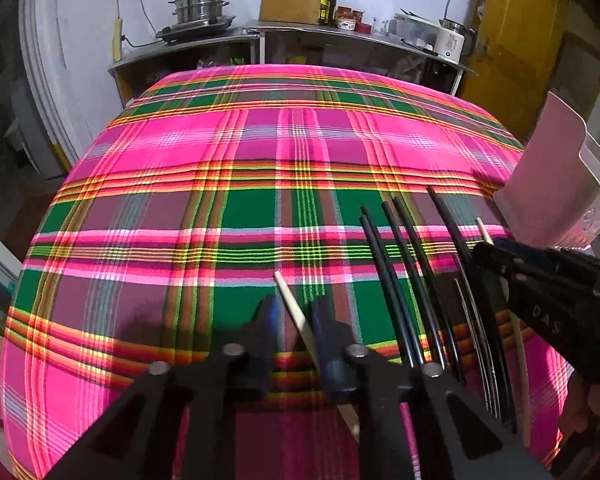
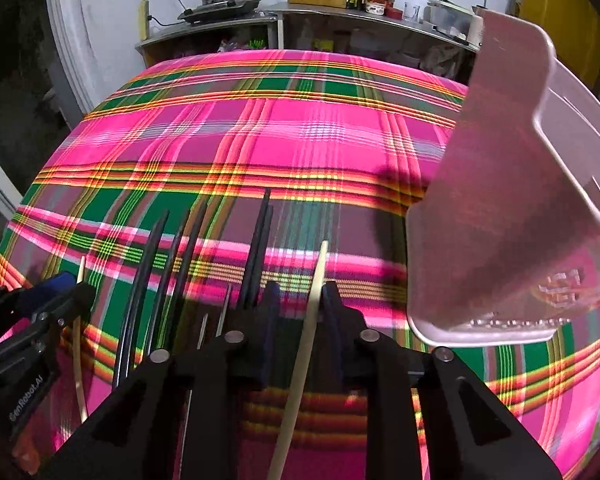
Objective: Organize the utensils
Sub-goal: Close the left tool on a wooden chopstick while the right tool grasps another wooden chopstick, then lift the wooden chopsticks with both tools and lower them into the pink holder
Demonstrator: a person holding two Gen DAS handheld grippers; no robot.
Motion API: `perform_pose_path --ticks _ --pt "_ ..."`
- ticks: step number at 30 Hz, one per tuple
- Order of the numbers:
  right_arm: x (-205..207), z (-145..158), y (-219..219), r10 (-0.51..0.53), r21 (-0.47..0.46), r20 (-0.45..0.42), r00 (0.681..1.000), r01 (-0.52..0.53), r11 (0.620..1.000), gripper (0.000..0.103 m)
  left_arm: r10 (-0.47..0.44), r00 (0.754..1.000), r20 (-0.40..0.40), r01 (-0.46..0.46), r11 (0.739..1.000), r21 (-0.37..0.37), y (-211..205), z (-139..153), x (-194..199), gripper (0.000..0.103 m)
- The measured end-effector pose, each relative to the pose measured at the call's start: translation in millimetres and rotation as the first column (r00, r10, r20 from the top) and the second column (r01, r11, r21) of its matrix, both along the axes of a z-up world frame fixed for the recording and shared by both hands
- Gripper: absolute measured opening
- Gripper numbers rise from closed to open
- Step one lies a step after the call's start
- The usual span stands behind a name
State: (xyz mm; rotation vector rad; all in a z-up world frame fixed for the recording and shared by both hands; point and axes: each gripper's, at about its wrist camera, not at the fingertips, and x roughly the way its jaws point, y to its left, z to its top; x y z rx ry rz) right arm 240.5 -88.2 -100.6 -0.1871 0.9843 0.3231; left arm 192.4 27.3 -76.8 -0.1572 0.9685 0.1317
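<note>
My left gripper (image 1: 294,308) is shut on a pale wooden chopstick (image 1: 286,292) that crosses its jaws on a slant, tip pointing up and left. My right gripper (image 2: 300,292) is shut on a second pale chopstick (image 2: 321,268), which lies against the right finger and runs back under the gripper. Each gripper shows in the other's view: the right gripper (image 1: 490,250) at the right edge, the left gripper (image 2: 74,286) at the left edge. Between them several black chopsticks (image 1: 400,280) (image 2: 188,260) lie side by side on the plaid cloth.
A translucent pinkish plastic bin (image 2: 520,200) (image 1: 548,184) stands on the table's right side, close to my right gripper. Thin metal rods (image 2: 204,332) lie among the black chopsticks. The pink and green plaid tablecloth (image 1: 220,200) stretches ahead; a steel counter (image 1: 300,30) with pots stands behind.
</note>
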Motion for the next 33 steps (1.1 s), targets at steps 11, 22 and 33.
perform_pose_path --ticks 11,22,33 --pt "-6.8 14.4 -12.6 0.021 0.065 0.002 1.000 -0.021 0.998 0.007 -0.027 1.000 -0.003 0.027 0.996 -0.082 9.9 5.6 -1.0 0.005" --pt "-33.4 65.6 -28.6 0.037 0.151 0.081 0.996 -0.049 0.987 0.007 -0.081 0.992 0.095 0.092 0.989 -0.119 9.8 60.0 -23.1 0.005" --pt "-68.0 116.9 -46.0 0.029 0.206 0.175 0.984 -0.066 0.976 0.007 -0.131 0.969 0.210 0.160 0.979 -0.127 8.9 125.5 -58.0 0.005"
